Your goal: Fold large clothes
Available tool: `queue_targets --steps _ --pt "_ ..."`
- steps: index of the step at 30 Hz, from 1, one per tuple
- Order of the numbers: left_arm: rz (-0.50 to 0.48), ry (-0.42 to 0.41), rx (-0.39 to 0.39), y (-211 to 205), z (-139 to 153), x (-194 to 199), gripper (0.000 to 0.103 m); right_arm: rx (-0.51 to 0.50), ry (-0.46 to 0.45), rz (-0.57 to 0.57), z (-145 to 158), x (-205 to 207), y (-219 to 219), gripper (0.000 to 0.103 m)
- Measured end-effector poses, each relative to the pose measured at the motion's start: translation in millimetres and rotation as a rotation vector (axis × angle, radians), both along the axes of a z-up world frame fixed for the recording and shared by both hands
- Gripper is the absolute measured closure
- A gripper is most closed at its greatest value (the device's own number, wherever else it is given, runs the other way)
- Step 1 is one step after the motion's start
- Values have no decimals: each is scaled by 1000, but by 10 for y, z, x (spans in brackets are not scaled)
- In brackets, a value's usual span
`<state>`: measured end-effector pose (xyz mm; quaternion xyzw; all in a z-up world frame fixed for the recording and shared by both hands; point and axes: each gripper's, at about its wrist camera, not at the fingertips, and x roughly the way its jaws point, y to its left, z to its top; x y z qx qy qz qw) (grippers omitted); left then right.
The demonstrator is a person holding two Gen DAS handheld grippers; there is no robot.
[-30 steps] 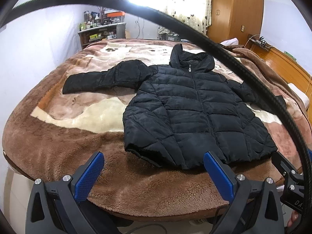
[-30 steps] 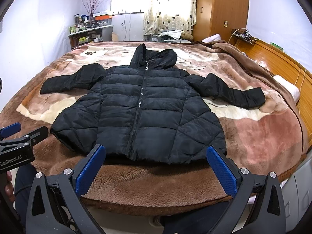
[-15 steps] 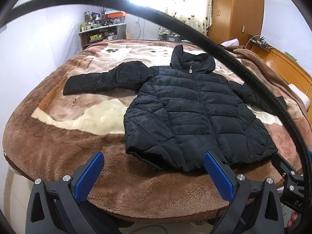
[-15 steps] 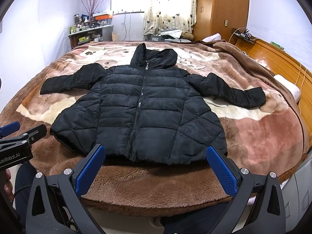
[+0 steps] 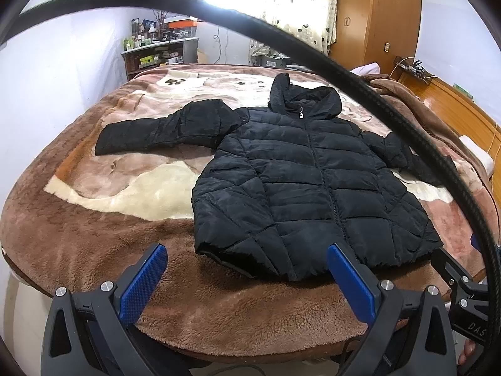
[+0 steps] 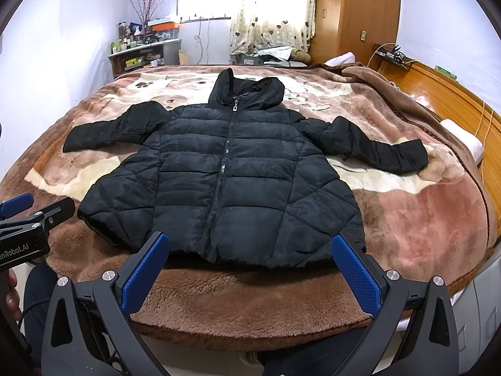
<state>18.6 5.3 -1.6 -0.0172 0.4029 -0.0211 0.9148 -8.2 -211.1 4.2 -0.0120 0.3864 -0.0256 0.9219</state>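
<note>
A black hooded puffer jacket (image 5: 307, 181) lies flat, front up and zipped, on a brown plush blanket (image 5: 103, 228), sleeves spread to both sides. It also shows in the right wrist view (image 6: 225, 181). My left gripper (image 5: 245, 282) is open and empty, held just short of the jacket's lower left hem. My right gripper (image 6: 250, 269) is open and empty, just short of the middle of the hem. The right sleeve (image 6: 375, 147) reaches toward the headboard side; in the left wrist view a black cable (image 5: 391, 103) partly hides it.
The blanket (image 6: 422, 219) covers the whole bed. A wooden headboard (image 6: 444, 94) runs along the right. A cluttered shelf (image 6: 141, 53), a curtained window (image 6: 272, 9) and a wooden wardrobe (image 6: 353, 15) stand at the far wall. The left gripper's body (image 6: 28, 235) shows at the left edge.
Both grippers have edged slightly forward toward the jacket's hem. The jacket has not moved and both grippers stay open.
</note>
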Motion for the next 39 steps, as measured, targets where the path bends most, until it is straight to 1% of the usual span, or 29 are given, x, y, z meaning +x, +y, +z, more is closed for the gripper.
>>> queue_targets --steps 16,25,30,36,37,39 --pt "-12 12 4 -22 -40 91 0 2 13 -7 -36 79 -45 0" --pt "3 19 11 8 -66 138 0 4 11 -10 -47 91 -49 0" --pt "12 20 17 40 -85 214 0 5 27 -13 -97 192 -67 0" --pt "19 45 2 100 -162 368 0 8 40 -6 -135 352 -32 0" --pt "14 49 -8 126 -175 414 0 14 40 -2 -134 387 -27 0" --pt "8 49 -63 241 -188 553 0 30 34 3 -129 465 -28 0"
